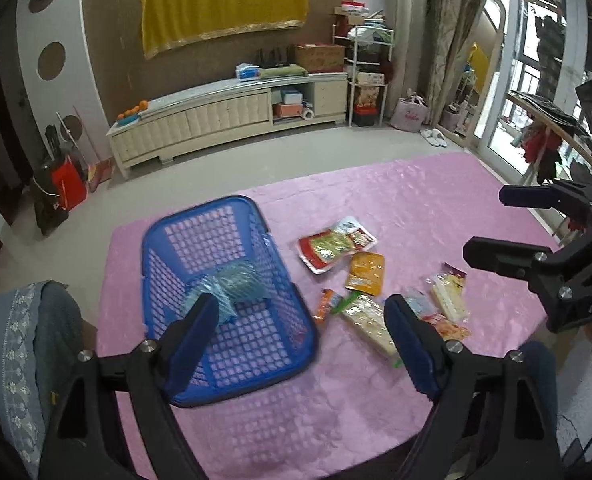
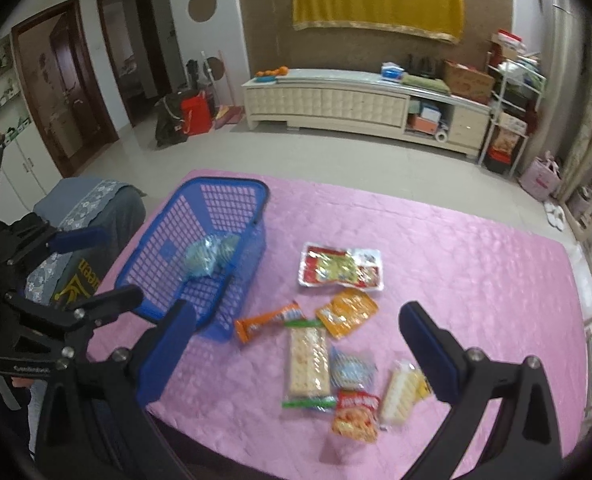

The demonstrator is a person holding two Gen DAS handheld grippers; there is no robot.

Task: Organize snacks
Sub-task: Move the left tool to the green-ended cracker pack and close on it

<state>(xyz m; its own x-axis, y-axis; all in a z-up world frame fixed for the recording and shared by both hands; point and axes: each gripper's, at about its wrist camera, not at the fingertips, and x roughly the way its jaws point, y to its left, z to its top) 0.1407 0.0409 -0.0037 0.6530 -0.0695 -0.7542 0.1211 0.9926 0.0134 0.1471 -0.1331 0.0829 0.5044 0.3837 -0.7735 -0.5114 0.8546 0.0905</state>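
A blue plastic basket (image 1: 232, 208) (image 2: 164, 276) sits on the left of a pink-covered table (image 1: 435, 192) (image 2: 475, 264) and holds a light-blue wrapped snack (image 1: 238, 282) (image 2: 212, 258). Several snack packets lie to its right: a red tray pack (image 1: 335, 246) (image 2: 341, 268), an orange pouch (image 1: 365, 272) (image 2: 345, 312), an orange bar (image 2: 268, 320), a cracker pack (image 1: 369, 326) (image 2: 307, 362), and others. My left gripper (image 1: 301, 344) is open and empty, above the basket's near right edge. My right gripper (image 2: 299, 354) is open and empty above the loose packets; it also shows in the left wrist view (image 1: 491, 224).
A chair with a blue-grey cover (image 1: 28, 340) (image 2: 92, 212) stands at the table's left edge. A long cream cabinet (image 1: 232, 120) (image 2: 359, 104) lines the far wall across open floor. A window and rail (image 1: 551, 132) are on the right.
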